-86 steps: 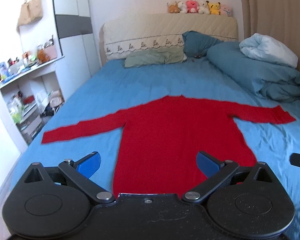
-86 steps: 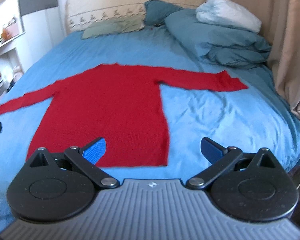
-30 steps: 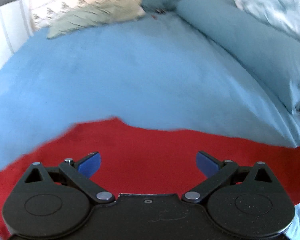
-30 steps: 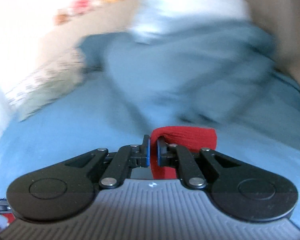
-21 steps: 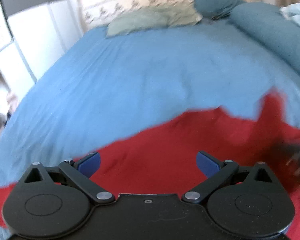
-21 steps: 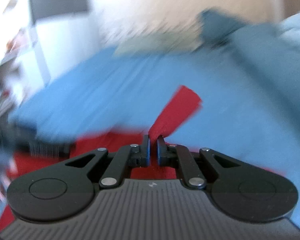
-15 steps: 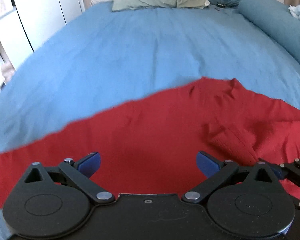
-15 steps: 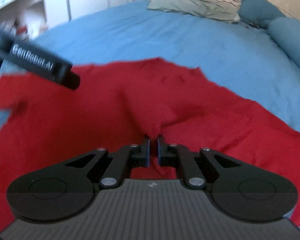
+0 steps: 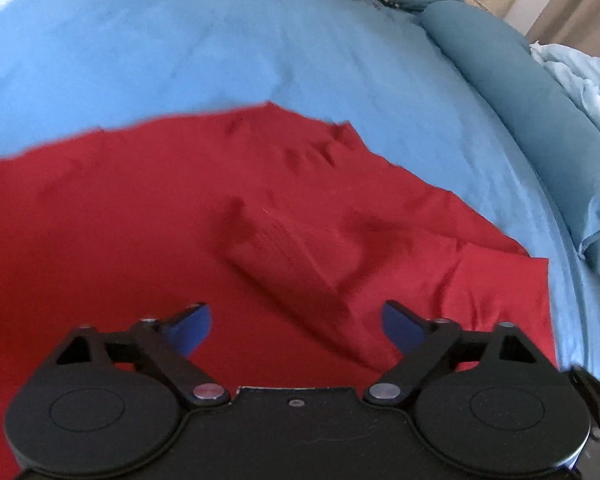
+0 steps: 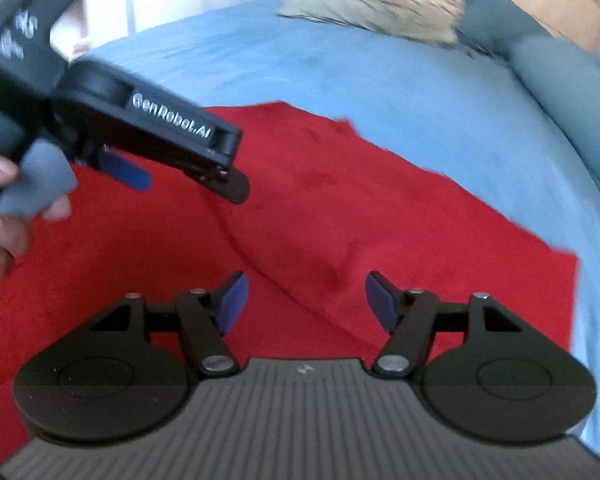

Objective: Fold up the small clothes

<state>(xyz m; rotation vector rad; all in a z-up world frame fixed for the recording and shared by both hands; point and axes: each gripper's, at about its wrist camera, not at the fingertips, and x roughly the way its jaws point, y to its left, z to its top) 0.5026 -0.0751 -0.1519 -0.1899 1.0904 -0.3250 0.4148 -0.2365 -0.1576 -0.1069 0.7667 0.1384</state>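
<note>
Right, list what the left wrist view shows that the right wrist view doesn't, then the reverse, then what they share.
Only the left wrist view shows the pale blue bedding bunched at far right.

Only the right wrist view shows the left gripper from outside, its jaws open above the sweater, and the person's hand holding it.

Both show the red sweater with its sleeve folded across the body, the blue bedsheet, the green pillow, and their own open jaws; the right gripper holds nothing.
</note>
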